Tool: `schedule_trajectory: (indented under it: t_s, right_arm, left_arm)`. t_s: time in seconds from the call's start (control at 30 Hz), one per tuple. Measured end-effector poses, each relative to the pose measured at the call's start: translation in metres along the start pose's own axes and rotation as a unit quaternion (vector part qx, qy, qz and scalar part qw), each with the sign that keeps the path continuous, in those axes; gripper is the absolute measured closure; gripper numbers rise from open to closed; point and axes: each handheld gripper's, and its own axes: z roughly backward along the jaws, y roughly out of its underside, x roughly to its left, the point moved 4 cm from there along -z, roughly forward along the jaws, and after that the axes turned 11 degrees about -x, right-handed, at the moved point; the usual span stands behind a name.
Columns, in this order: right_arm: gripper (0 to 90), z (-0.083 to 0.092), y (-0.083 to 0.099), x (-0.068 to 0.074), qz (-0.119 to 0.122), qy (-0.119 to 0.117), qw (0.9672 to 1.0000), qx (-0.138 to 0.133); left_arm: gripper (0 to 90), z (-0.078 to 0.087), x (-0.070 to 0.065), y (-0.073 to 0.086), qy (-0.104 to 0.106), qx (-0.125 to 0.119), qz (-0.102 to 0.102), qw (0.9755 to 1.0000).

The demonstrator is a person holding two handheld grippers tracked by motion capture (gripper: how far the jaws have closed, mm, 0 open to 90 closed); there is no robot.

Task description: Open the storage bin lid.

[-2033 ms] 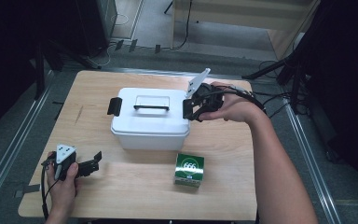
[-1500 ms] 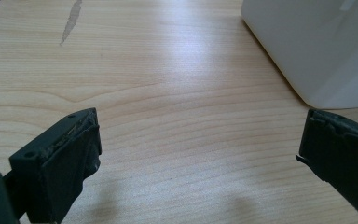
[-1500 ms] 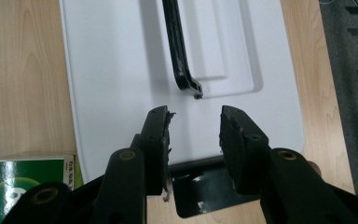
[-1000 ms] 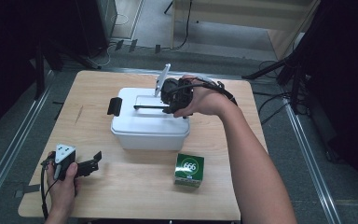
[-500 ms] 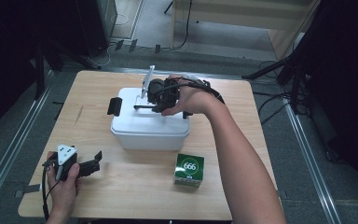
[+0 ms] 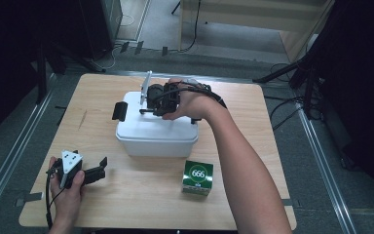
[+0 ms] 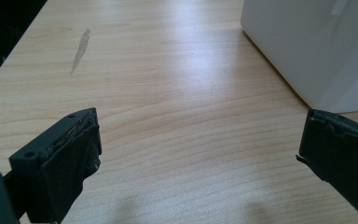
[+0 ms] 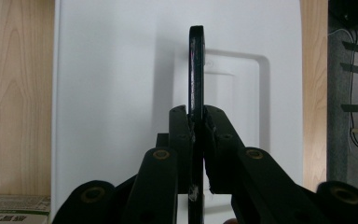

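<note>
Right tool (image 8: 196, 126), its jaws just closing, pinches the black carry handle (image 8: 196, 70) atop the white lidded storage box (image 6: 156, 134) mid-table (image 6: 253, 126), while the left tool (image 6: 90, 174) rests near the front-left corner, jaws wide open, holding nothing.

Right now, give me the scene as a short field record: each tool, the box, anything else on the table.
right tool: jaws have just been closing; shut on the black handle of the white box's lid
left tool: open, nothing between its jaws, resting at the table's near left
white box: mid-table, lid on, black latch on its left end
green carton: marked 666, in front of the box, apart from it
table: light wood
</note>
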Motion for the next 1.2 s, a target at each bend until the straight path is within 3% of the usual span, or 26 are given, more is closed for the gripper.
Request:
schedule_trajectory:
  t_s: [0.27, 0.4, 0.63, 1.2]
  right_arm:
    - [85.6, 0.001, 0.0, -0.002, 0.003, 0.012, 0.9999, 0.008]
    - [85.7, 0.002, 0.0, -0.004, -0.006, 0.008, 0.9999, 0.009]
    - [85.8, 0.004, -0.003, -0.007, 0.006, 0.002, 0.9999, 0.009]
    - [85.9, 0.042, -0.004, -0.014, 0.006, 0.022, 0.9997, -0.006]
  left_arm:
    - [0.0, -0.001, 0.0, 0.0, 0.005, 0.006, 0.0, 1.0]
    - [0.0, -0.001, 0.001, 0.0, 0.005, 0.005, 0.003, 1.0]
    - [0.0, -0.001, 0.001, 0.0, 0.006, 0.009, 0.003, 0.9999]
    - [0.0, -0.002, 0.001, 0.0, 0.006, 0.01, 0.004, 0.9999]
